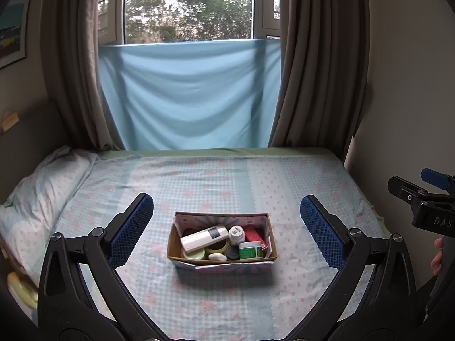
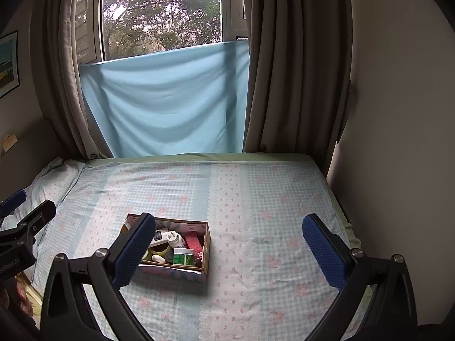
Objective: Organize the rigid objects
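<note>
A small cardboard box sits on the bed, also in the right wrist view. It holds a white remote, a white pill bottle, a green jar, a red pack, tape rolls and other small items. My left gripper is open and empty, held above and in front of the box. My right gripper is open and empty, to the right of the box; its left finger hides the box's left part.
The bed has a checked floral sheet. A pillow lies at the left. Curtains and a blue cloth hang at the window behind. A wall runs along the right side.
</note>
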A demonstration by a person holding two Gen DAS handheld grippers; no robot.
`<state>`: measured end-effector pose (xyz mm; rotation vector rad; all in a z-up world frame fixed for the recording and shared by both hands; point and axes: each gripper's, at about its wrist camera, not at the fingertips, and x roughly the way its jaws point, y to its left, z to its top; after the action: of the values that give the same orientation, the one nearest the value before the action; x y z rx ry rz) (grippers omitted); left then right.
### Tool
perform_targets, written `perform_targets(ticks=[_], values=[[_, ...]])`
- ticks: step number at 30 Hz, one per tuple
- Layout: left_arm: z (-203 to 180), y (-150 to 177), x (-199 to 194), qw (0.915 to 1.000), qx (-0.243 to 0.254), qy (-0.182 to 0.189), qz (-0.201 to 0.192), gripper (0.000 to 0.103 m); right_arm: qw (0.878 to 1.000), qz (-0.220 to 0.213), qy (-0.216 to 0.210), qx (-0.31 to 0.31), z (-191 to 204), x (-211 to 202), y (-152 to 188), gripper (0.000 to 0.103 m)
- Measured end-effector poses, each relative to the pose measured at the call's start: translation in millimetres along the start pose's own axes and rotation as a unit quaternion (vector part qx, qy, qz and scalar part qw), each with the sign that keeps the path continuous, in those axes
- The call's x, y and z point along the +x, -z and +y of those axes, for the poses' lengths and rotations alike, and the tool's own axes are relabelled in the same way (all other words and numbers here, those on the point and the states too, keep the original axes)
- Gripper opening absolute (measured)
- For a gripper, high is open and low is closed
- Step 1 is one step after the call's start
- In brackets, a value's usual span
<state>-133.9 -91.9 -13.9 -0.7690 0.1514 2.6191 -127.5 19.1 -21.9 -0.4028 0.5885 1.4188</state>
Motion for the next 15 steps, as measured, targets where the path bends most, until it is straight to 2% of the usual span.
perform_targets(ticks=[15], values=[[-1.8, 0.5, 3.2, 1.0000, 0.003, 0.002, -0.002, 0.103, 1.000, -0.007, 0.004, 0.005, -1.0, -1.6, -3.9, 0.103]])
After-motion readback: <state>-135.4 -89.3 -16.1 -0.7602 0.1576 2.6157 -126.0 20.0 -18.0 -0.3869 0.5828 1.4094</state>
